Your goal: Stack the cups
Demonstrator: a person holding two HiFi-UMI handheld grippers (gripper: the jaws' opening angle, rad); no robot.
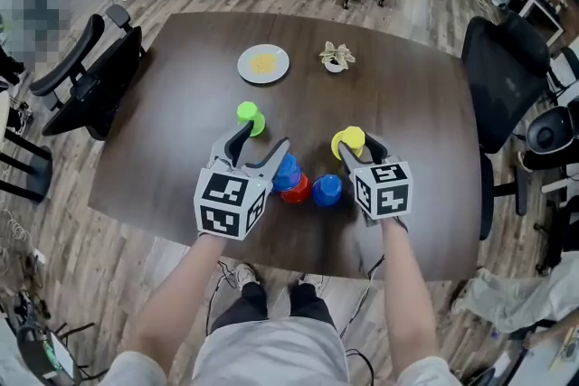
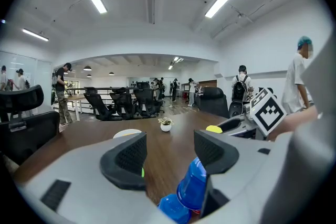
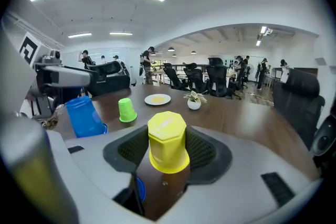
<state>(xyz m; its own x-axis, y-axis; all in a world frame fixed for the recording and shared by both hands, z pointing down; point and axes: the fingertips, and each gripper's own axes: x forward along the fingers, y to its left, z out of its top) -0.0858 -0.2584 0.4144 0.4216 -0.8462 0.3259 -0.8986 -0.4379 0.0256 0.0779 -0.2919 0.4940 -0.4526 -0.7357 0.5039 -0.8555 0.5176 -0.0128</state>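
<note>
The right gripper (image 1: 356,145) is squeezing the upside-down yellow plastic cup (image 3: 167,141) between both fingers. The fingers of the left gripper (image 1: 262,138) are standing apart, with a tilted blue plastic cup (image 2: 194,186) lying at their five o'clock.

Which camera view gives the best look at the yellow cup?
The right gripper view: the yellow cup sits upside down, large and centred, between the jaws. The head view shows it small, from above. The left gripper view catches only a yellow sliver of it.
</note>
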